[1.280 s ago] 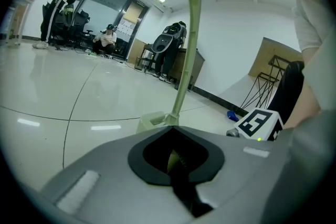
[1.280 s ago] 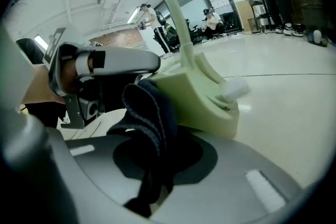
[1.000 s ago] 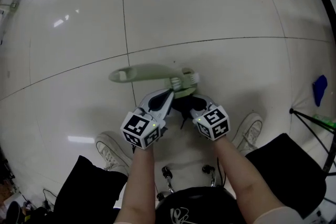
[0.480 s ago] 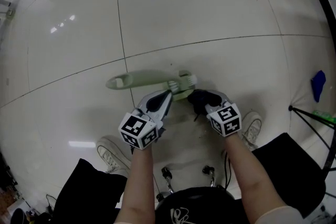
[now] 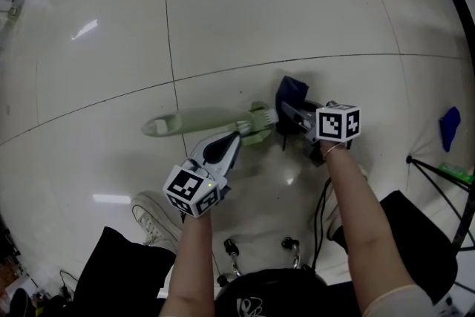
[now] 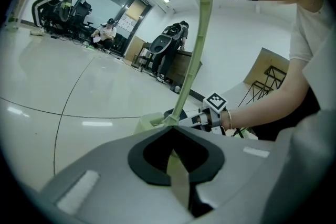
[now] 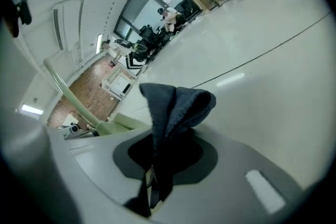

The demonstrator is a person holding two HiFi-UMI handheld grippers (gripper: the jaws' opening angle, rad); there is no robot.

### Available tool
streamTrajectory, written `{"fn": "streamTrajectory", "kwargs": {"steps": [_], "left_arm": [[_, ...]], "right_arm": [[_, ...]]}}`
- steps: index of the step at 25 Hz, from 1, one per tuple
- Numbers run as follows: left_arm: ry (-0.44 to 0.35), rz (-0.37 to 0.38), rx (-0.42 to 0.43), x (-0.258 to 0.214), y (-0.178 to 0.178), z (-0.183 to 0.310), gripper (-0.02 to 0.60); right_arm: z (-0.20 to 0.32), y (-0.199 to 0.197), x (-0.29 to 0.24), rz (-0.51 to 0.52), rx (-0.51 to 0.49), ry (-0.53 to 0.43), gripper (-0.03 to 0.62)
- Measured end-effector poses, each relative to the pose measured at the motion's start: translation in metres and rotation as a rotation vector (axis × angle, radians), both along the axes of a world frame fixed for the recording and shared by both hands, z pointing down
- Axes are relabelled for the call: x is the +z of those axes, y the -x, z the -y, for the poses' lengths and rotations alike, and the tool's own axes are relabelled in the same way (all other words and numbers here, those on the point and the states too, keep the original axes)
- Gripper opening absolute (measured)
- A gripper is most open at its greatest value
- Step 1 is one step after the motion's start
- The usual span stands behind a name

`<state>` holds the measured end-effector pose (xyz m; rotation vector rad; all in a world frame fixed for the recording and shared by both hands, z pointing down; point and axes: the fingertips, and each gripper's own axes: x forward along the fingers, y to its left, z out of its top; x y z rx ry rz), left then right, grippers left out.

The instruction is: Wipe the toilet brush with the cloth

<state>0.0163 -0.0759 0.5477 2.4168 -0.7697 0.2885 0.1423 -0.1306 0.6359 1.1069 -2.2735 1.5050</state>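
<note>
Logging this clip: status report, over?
Left hand-held gripper shut on toilet brush. Right hand-held gripper shut on cloth, beside the brush's head. Nothing in the way.

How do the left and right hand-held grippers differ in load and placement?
The left hand-held gripper clamps the pale green toilet brush; the right hand-held gripper clamps a dark blue cloth. In the head view the left sits nearer the person, the right farther out beside the brush head. Both are shut on something.

Head view looked steeply down at floor (image 5: pixel 297 18), gripper views sat close behind their jaws, all shared the toilet brush (image 5: pixel 200 119).
</note>
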Motion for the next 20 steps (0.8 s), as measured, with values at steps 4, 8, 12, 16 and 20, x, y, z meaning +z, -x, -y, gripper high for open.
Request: {"fn": "streamTrajectory", "kwargs": {"steps": [4, 8, 12, 16, 20], "left_arm": [[-0.006, 0.031, -0.007, 0.000, -0.002, 0.003, 0.006], [-0.004, 0.030, -0.030, 0.001, -0.002, 0.006, 0.006], [-0.005, 0.035, -0.060, 0.001, -0.002, 0.007, 0.006], [-0.004, 0.050, -0.074, 0.002, -0.003, 0.008, 0.006], [0.005, 0.038, -0.100, 0.002, -0.004, 0.010, 0.006]], "right_arm": [[0.008, 0.022, 0.005, 0.029, -0.170, 0.056, 0.064], [0.005, 0.028, 0.013, -0.004, -0.229, 0.083, 0.064], [-0.010, 0.025, 0.022, -0.014, -0.249, 0.119, 0.064], [-0.028, 0.026, 0.023, 0.004, -0.246, 0.142, 0.064], [-0.055, 0.027, 0.024, 0.004, -0.301, 0.165, 0.064]]}}
